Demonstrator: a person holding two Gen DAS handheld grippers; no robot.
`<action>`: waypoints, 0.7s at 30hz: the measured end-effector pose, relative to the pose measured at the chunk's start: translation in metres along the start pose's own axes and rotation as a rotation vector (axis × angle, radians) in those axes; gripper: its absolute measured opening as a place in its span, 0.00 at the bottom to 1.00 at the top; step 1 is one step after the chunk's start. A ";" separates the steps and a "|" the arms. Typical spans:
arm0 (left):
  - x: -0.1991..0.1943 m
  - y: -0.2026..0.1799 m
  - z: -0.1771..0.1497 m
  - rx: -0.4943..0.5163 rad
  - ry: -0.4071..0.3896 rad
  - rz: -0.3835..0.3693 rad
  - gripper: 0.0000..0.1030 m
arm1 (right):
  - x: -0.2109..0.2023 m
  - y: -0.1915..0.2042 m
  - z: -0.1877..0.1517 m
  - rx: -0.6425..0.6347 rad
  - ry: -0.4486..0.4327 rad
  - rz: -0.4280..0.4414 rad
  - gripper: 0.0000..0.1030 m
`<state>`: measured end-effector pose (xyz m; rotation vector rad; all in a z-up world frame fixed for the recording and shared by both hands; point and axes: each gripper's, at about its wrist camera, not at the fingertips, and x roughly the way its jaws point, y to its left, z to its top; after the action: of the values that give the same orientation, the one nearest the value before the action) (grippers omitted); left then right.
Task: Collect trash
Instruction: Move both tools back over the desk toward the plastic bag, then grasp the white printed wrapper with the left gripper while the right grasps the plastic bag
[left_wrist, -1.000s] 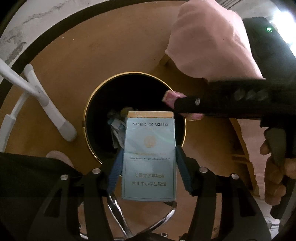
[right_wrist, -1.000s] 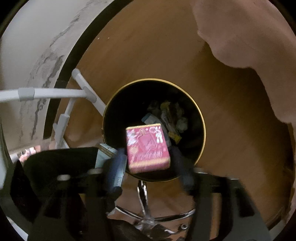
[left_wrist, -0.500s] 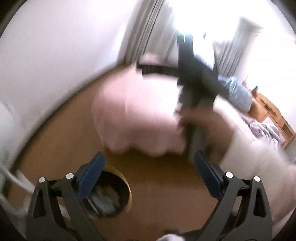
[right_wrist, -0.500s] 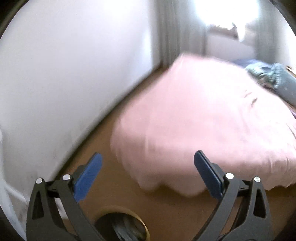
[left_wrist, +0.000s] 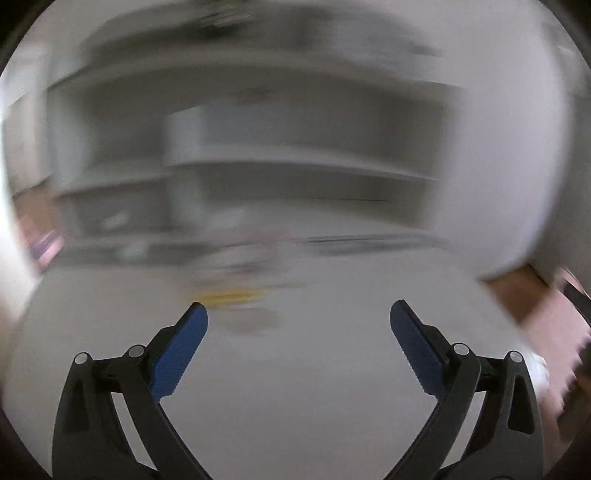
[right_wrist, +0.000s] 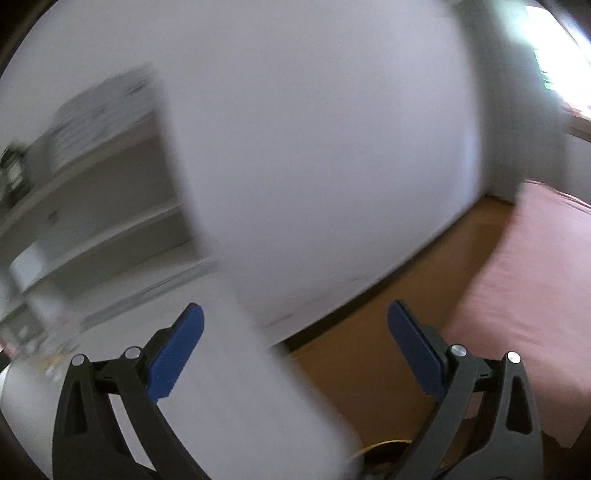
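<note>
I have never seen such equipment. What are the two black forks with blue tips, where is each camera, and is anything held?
Each picture comes from a camera mounted on a hand-held claw, looking forward along its two fingers. No robot arm: a person carries one claw in each hand. The left claw faces a blurred white tabletop with grey shelves behind; its jaws are opening and nothing lies between them. Some small yellowish litter lies ahead, too blurred to name. The right claw is open and empty; it sees a white wall, brown wooden floor and a pink bedspread.
</note>
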<state>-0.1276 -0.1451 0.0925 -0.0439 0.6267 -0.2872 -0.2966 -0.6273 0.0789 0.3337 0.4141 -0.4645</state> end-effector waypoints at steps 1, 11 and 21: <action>0.009 0.027 0.003 -0.046 0.032 0.051 0.93 | 0.011 0.023 -0.001 -0.011 0.032 0.062 0.93; 0.114 0.092 0.023 -0.095 0.229 -0.016 0.93 | 0.086 0.254 -0.018 -0.183 0.258 0.432 0.93; 0.174 0.079 0.033 0.019 0.281 -0.087 0.87 | 0.170 0.361 -0.044 -0.320 0.450 0.485 0.93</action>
<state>0.0460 -0.1194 0.0101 -0.0126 0.9029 -0.3876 0.0061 -0.3666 0.0411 0.2140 0.8095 0.1607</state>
